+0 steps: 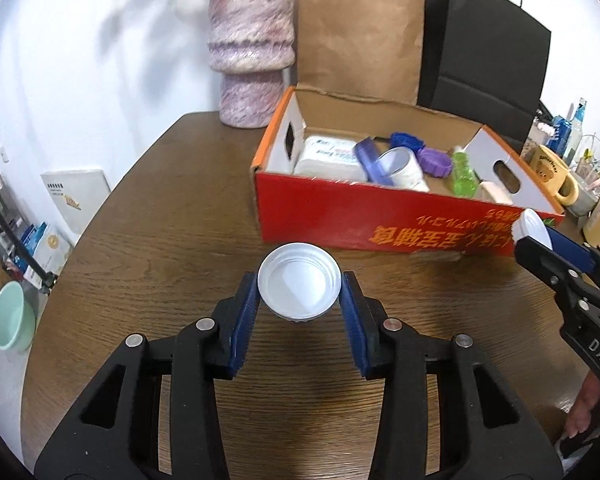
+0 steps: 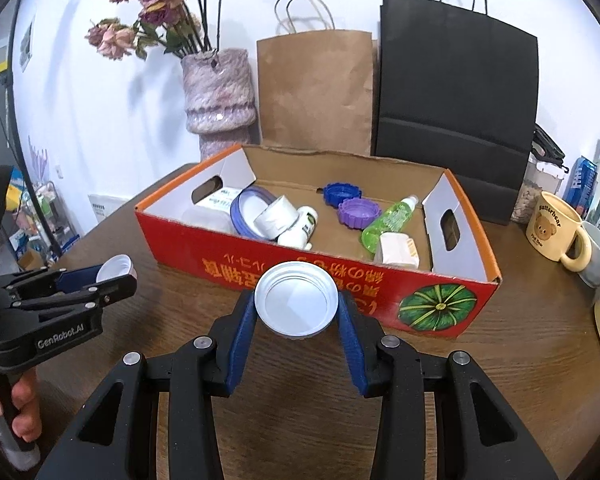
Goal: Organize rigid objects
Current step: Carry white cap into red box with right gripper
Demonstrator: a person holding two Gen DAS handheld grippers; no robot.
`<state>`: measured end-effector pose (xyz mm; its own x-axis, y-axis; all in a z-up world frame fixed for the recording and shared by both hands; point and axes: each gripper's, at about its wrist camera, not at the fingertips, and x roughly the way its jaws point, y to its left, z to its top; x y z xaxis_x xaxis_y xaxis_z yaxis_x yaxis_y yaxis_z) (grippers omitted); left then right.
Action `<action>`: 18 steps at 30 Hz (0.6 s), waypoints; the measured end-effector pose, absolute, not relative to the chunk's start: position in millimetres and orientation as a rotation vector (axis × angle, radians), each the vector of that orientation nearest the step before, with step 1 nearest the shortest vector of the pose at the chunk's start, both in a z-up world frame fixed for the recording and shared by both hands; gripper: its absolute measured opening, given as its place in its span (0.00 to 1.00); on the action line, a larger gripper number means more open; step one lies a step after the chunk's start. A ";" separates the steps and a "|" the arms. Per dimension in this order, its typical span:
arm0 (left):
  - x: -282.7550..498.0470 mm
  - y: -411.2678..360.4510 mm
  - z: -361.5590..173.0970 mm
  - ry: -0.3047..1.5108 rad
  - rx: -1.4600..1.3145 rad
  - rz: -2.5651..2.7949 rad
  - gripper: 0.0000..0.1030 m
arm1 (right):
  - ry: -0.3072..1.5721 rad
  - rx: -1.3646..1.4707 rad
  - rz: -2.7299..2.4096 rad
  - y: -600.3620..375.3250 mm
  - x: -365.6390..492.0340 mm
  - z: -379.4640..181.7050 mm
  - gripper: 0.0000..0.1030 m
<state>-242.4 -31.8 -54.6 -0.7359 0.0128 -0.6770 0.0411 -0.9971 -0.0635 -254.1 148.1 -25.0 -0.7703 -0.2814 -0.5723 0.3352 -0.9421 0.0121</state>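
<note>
Right now my left gripper (image 1: pixel 299 294) has its jaws clamped on a white plastic lid (image 1: pixel 299 282), hollow side up, over the bench (image 1: pixel 160 208). My right gripper (image 2: pixel 296 306) grips a silver metal lid (image 2: pixel 296 300) likewise, with the red cardboard box (image 2: pixel 340 276) of bottles and caps at twelve o'clock, just beyond.
</note>
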 end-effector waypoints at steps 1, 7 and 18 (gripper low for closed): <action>-241.3 -29.7 -52.9 0.114 1.126 -2.917 0.36 | 0.123 0.837 -2.683 149.3 -254.3 -23.8 0.44; -239.9 -16.6 -41.5 0.118 1.070 -2.954 0.36 | 0.093 0.791 -2.704 157.0 -257.3 -17.7 0.44; -260.4 7.9 -21.6 0.157 0.991 -3.001 0.36 | 0.036 0.723 -2.733 173.6 -270.9 -8.4 0.44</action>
<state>-260.4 7.9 -21.6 -0.8036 0.0527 -0.5929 0.0095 -0.9948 -0.1012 -270.9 173.6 -8.4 -0.8234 -0.2931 -0.4860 0.3058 -0.9505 0.0551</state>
